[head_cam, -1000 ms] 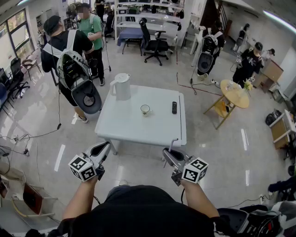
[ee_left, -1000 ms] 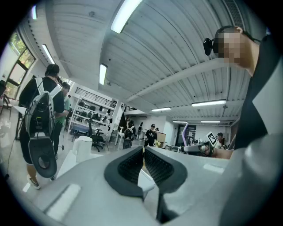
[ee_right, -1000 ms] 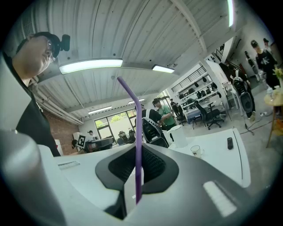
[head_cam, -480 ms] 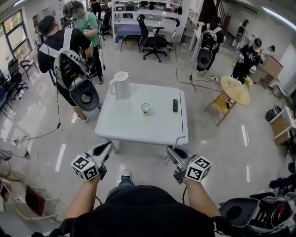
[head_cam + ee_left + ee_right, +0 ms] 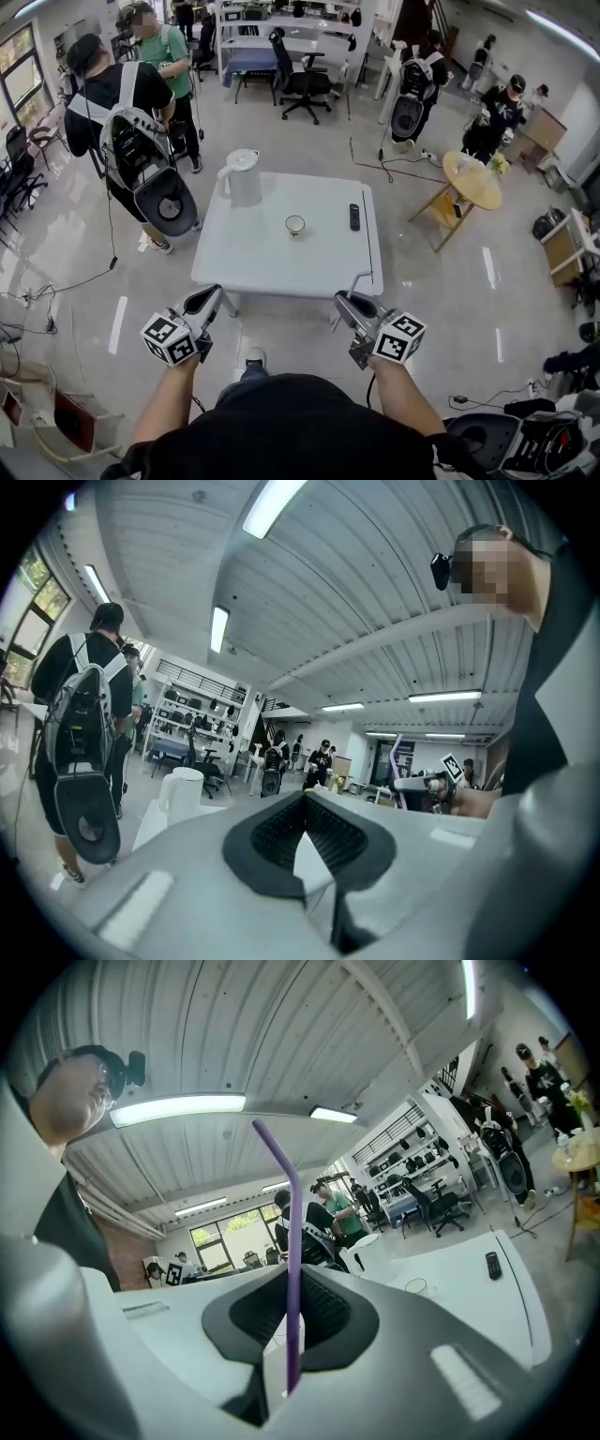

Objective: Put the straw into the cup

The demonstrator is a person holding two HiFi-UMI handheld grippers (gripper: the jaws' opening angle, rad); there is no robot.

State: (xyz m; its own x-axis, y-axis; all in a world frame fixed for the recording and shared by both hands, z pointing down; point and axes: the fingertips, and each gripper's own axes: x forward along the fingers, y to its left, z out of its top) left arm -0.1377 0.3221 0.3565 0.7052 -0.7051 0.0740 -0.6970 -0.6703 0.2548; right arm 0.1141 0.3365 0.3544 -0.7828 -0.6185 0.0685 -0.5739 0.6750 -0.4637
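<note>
A small glass cup (image 5: 294, 224) stands near the middle of the white table (image 5: 272, 267); it also shows as the cup (image 5: 416, 1286) in the right gripper view. My right gripper (image 5: 344, 305) is shut on a purple bendy straw (image 5: 292, 1269) that rises between its jaws with the bent tip up left. In the head view the straw (image 5: 354, 283) shows thin over the table's near right corner. My left gripper (image 5: 203, 302) is shut with nothing in it. Both grippers hang short of the table's front edge, well away from the cup.
A white kettle (image 5: 242, 176) stands at the table's far left, and a black remote (image 5: 353, 217) lies right of the cup. A person with a backpack (image 5: 131, 141) stands left of the table. A round wooden side table (image 5: 472, 185) is off to the right.
The view has shifted slightly forward toward the table. Both grippers hold the same pose, and the straw stays in the right one.
</note>
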